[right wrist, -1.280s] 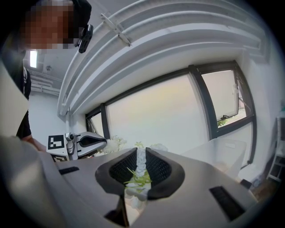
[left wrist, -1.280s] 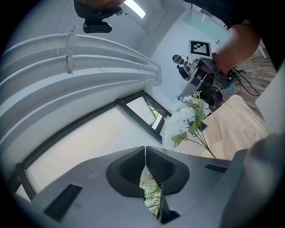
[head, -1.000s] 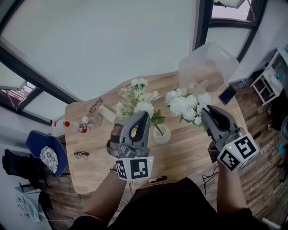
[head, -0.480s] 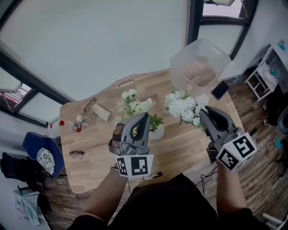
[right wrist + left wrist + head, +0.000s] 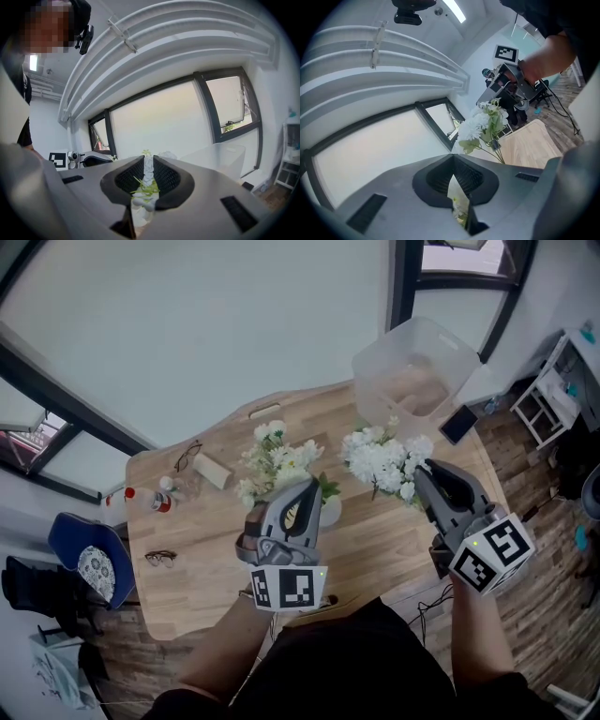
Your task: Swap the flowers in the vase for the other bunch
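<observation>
Two bunches are in play, and we take them from the left. The left gripper (image 5: 302, 493) sits low over the table (image 5: 197, 587), its nose right at the foot of the mixed bunch (image 5: 277, 457) that stands in the small pale vase (image 5: 331, 513). Its jaws are drawn in to a thin slit, with pale petals and a bit of green showing in it. Whether the pads actually bite on stems we cannot tell from that narrow view.

We judge the step in hand to be lifting this bunch out. We want the pinch low on the stems, just above the rim, with every stem gathered. Then we pull straight up, so that the light vase neither tips nor rides up with them.

To the right, the right gripper (image 5: 431, 474) is clamped on the stems of the white bunch (image 5: 384, 460). It holds that bunch in the air near the vase, on our side of the clear bin (image 5: 412, 371). We would hold it aside, heads clear of the other stems, and bring it over the mouth only once the vase is empty.
</observation>
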`<state>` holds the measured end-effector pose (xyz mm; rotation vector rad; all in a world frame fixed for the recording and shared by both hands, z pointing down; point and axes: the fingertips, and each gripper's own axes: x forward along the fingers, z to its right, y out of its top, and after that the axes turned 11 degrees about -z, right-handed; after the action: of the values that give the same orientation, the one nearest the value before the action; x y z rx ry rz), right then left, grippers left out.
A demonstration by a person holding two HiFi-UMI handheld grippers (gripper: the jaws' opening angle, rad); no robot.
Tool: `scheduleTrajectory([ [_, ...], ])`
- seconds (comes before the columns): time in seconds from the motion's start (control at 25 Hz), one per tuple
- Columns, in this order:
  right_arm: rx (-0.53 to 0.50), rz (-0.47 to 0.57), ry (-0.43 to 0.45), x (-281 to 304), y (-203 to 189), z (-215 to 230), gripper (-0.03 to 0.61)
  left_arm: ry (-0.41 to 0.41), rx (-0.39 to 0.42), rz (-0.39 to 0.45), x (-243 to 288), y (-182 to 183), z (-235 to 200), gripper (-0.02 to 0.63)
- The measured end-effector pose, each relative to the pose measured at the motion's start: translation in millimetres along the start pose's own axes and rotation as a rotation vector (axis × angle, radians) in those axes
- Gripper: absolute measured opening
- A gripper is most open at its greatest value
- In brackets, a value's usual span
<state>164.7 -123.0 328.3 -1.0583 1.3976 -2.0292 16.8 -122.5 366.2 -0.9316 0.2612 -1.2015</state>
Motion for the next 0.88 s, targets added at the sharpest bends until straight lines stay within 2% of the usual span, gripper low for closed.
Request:
scheduleTrajectory([
  [0.24,-0.005,-0.001,0.003,1.4,0.5,-3.3,0.075,0.000,-0.043,0.008,-13.3,-0.3,2.6,0.006],
  [0.44,-0.024,0.000,0.013,4.9,4.4,-11.3,0.075,0.012,-0.027,0.047,-28.0,12.2,8.2,0.009],
  [0.6,-0.044,0.007,0.021,6.9,12.3,-17.0,0.075,0.035,-0.046,0.075,-38.3,20.9,-0.7,0.009],
  [0.72,-0.058,0.016,0.028,8.2,19.3,-21.7,0.075,0.081,-0.105,0.078,-49.5,17.4,-23.7,0.009],
  [0.88,-0.077,0.020,0.030,8.6,25.1,-24.6,0.075,0.160,-0.189,0.033,-63.2,-5.9,-54.6,0.009],
])
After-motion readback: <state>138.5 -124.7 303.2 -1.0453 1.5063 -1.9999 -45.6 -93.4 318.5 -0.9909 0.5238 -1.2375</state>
